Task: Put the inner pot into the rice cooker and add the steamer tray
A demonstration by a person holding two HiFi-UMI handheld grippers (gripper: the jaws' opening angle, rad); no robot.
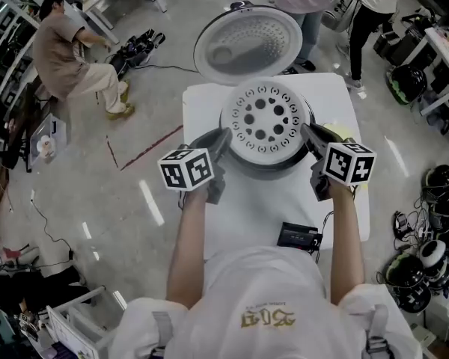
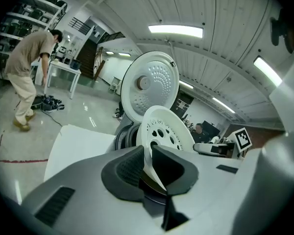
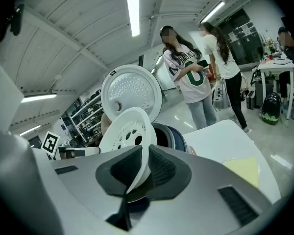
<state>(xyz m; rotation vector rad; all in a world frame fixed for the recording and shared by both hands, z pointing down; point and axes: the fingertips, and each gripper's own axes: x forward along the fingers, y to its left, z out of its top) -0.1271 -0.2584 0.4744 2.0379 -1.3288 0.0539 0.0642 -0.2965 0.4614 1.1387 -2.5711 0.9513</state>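
left gripper (image 2: 148,151): jaws nearly closed, pinching the thin rim of the white steamer tray (image 1: 266,118); pads touching the rim at the mouth, a dark gap showing further in. right gripper (image 3: 145,151): same state, jaws narrowly apart and clamped on the opposite edge of the same tray. tray held level between the two, perforated face up, directly over the open rice cooker (image 1: 269,169), whose dark ring shows around and below it; seated or just above, cannot tell. inner pot hidden beneath the tray. cooker lid (image 1: 247,45) standing open behind. cooker on a white tabletop (image 1: 247,223), with a small black device (image 1: 298,236) near the front edge and a yellow sheet (image 3: 242,168) beside the right gripper. crouching person (image 1: 71,58) on the floor, well apart to the left.
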